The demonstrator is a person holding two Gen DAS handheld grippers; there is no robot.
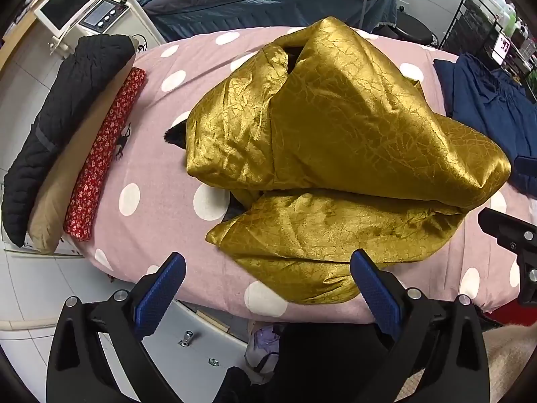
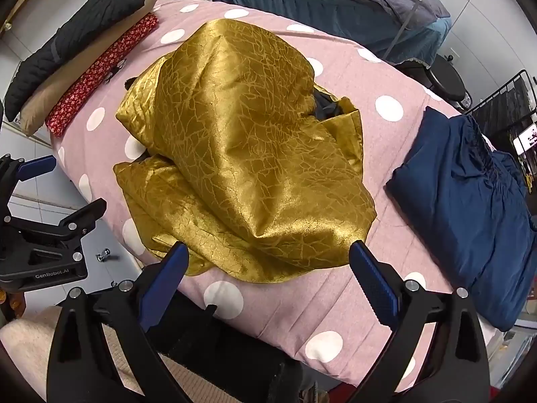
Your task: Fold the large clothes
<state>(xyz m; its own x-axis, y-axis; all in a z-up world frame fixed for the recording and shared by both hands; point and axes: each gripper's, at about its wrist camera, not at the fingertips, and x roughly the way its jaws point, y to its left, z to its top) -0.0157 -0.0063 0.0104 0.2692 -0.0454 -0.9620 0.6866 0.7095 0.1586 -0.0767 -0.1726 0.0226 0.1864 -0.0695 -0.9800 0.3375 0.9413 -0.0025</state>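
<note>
My left tongs point(image 1: 266, 270) and right tongs point(image 2: 268, 260) both gape wide with nothing between them, above the near edge of the gold garment point(image 2: 241, 154) bunched on the pink polka-dot tabletop point(image 2: 335, 74). "GenRobot.AI" is printed on my left tongs' body. A folded navy garment point(image 2: 470, 208) lies beside.
</note>
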